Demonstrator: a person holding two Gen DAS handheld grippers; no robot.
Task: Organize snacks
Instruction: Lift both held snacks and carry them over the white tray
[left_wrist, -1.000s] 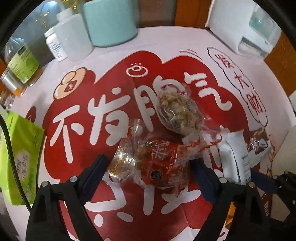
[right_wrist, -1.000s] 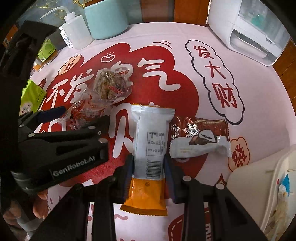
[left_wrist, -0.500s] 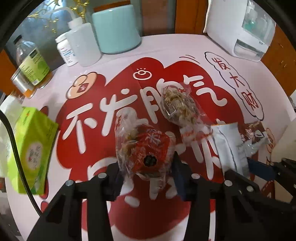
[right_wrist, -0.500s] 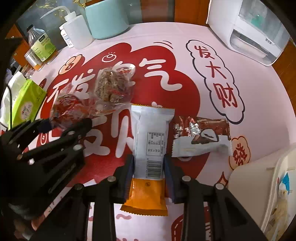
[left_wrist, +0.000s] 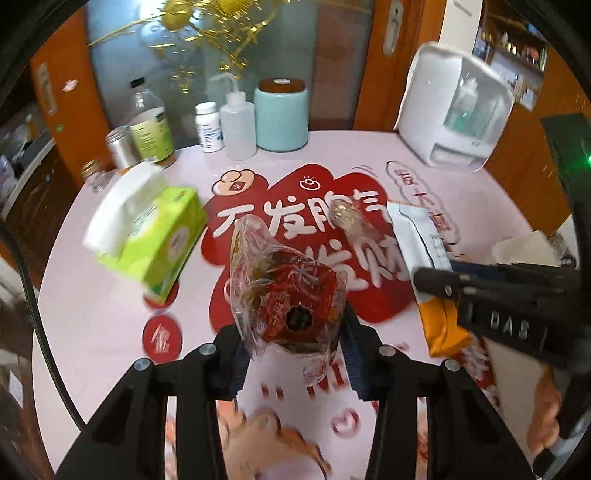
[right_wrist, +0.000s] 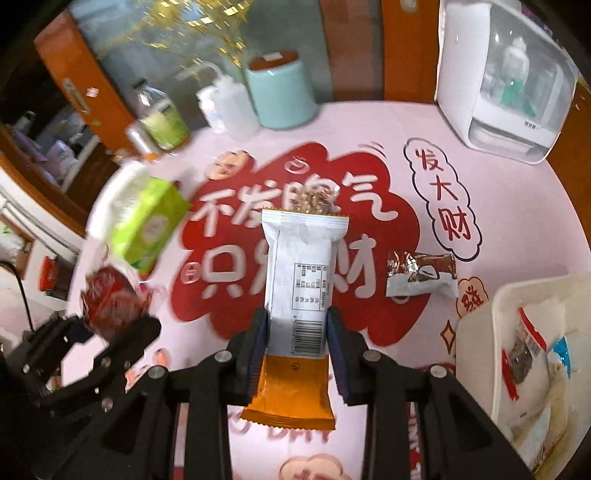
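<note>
The round table (right_wrist: 517, 206) with its red-and-pink printed cover carries a white bin (right_wrist: 476, 332) at the right edge, snacks inside. The right gripper (right_wrist: 295, 332) clamps a white-and-orange snack bar (right_wrist: 303, 258) – its barcode end sits between the pads. The left gripper (left_wrist: 291, 332) is closing on a red snack bag (left_wrist: 288, 291), pads pressing both sides. Both are above the table.

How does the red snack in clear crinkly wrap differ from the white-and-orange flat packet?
The red snack in clear crinkly wrap is lumpy and see-through; the white-and-orange flat packet is slim, opaque and barcoded. The left gripper clamps the first, the right gripper the second. Both are held off the table.
</note>
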